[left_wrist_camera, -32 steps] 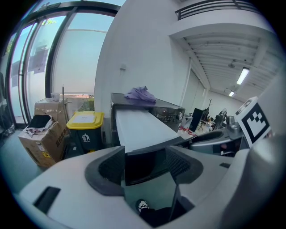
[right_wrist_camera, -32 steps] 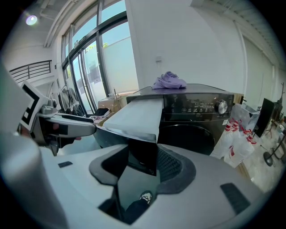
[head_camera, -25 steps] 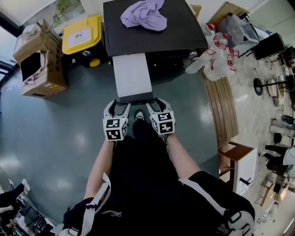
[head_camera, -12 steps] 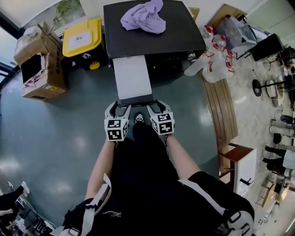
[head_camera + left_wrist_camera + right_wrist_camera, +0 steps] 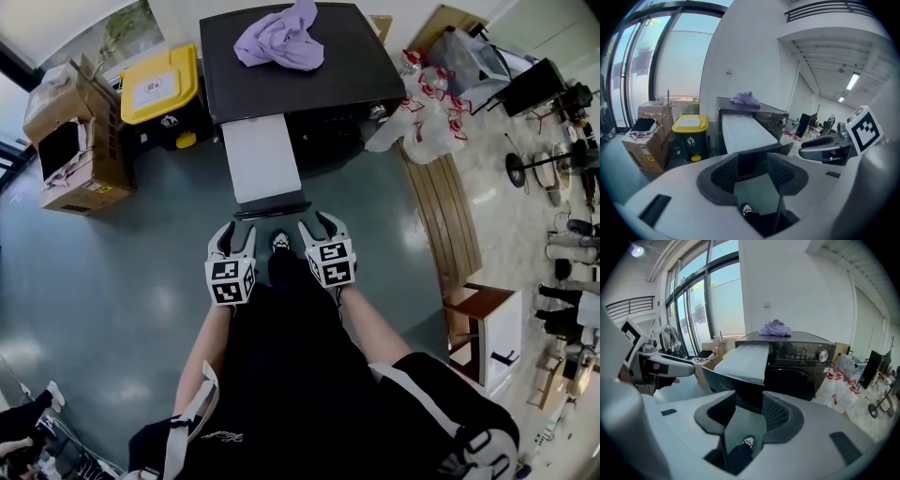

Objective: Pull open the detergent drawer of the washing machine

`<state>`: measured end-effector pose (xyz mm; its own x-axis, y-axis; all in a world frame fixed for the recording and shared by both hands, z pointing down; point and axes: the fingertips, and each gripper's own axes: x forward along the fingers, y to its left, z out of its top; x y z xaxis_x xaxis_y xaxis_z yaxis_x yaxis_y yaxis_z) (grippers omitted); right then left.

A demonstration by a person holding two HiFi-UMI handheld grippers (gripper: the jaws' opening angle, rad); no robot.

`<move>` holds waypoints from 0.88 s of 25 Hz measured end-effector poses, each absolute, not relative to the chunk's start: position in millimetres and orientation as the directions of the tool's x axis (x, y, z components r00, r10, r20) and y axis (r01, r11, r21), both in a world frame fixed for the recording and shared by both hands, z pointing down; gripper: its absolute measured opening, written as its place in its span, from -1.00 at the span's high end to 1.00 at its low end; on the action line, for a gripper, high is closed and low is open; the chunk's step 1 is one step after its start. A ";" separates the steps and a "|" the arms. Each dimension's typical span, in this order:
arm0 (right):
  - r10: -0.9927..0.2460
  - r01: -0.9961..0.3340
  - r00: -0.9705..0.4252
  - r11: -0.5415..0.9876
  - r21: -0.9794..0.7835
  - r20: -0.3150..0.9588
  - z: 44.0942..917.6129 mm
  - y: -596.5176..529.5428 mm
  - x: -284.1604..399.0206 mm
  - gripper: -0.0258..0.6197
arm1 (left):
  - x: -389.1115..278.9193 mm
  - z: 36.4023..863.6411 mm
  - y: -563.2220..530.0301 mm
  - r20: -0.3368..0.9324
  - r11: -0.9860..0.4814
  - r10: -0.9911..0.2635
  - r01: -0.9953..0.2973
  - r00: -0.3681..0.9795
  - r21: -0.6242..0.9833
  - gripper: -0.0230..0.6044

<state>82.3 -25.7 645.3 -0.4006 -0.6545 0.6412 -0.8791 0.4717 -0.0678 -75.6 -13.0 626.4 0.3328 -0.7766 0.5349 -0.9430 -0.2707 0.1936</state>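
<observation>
The black washing machine (image 5: pixel 347 66) stands at the top of the head view with a purple cloth (image 5: pixel 279 39) on its lid. Its long detergent drawer (image 5: pixel 262 159) sticks far out towards me, pale on top, ending in a dark front panel (image 5: pixel 273 208). My left gripper (image 5: pixel 232 240) and right gripper (image 5: pixel 320 228) hover side by side just short of that panel, apart from it. Both are open. The left jaws have just been closing, with nothing between them. The drawer (image 5: pixel 743 133) shows beyond the left gripper (image 5: pixel 752 171). It (image 5: pixel 745 362) also lies past the right gripper (image 5: pixel 747 411).
A yellow-lidded bin (image 5: pixel 161 84) and cardboard boxes (image 5: pixel 66 141) stand left of the machine. White plastic bags (image 5: pixel 427 103) and a wooden bench (image 5: pixel 450 216) lie to its right, with a white cabinet (image 5: pixel 492 333) further back. My shoe (image 5: pixel 279 242) is under the drawer's end.
Both grippers have drawn back from the drawer's front panel towards me, leaving a gap. The left jaws stand narrower than before.
</observation>
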 end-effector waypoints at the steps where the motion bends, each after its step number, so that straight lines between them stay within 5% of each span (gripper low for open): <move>1: -0.655 -0.880 -0.402 0.470 -0.070 0.640 642.1 -21.4 81.8 0.37 | -72.5 626.2 -7.3 0.537 -0.278 -0.771 -0.940 0.342 0.199 0.31; 7: -0.596 -0.876 -0.388 0.475 -0.081 0.703 641.2 20.6 75.7 0.65 | -64.8 633.3 34.2 0.628 -0.253 -0.705 -0.944 0.331 0.213 0.77; 10: -0.558 -0.865 -0.386 0.496 -0.077 0.734 641.4 34.2 71.6 0.89 | -57.8 627.1 47.3 0.636 -0.271 -0.685 -0.934 0.356 0.231 0.82; 22: -0.498 -0.767 -0.500 0.635 -0.094 0.709 611.4 55.4 68.9 0.90 | -20.0 603.7 59.5 0.609 -0.254 -0.688 -0.917 0.395 0.308 0.84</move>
